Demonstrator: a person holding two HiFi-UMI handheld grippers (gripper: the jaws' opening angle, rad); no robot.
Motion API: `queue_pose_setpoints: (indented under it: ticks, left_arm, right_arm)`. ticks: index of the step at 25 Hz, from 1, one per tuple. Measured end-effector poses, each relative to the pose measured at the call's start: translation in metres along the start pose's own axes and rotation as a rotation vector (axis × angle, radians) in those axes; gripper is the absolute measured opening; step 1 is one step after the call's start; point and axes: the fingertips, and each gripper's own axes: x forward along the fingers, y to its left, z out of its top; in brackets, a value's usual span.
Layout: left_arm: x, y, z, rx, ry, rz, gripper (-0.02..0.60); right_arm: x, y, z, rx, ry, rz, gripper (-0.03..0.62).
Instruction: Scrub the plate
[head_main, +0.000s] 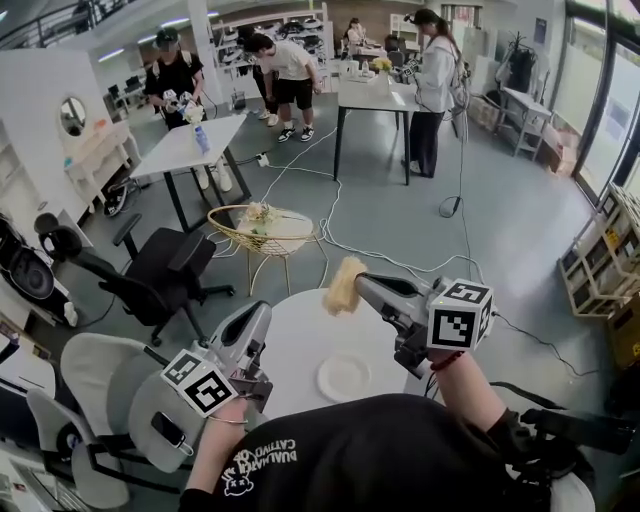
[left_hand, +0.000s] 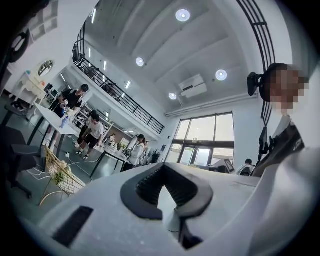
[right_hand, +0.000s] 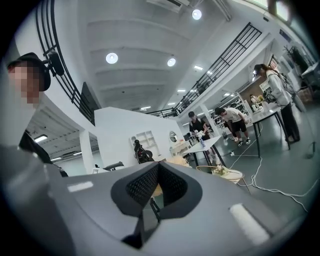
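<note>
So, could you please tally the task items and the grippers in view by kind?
Plate: 1
Sponge: 1
Grippers: 2, the left gripper and the right gripper
Total: 4

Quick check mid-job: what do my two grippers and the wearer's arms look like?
Both the left gripper and right gripper are grey, tapered shells with dark ribbed fingers, each carrying a white cube with black square markers. The person wears a black top with white print and a red band on the right wrist.
</note>
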Motion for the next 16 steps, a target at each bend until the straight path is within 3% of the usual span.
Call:
queue_pose_setpoints:
  ticks: [16]
  left_arm:
    - [-0.01,0.012,0.003,0.012,-0.017,0.009,-0.008]
  right_arm:
    - [0.007,-0.003,-0.011,-0.043,0.028,-0.051,0.008]
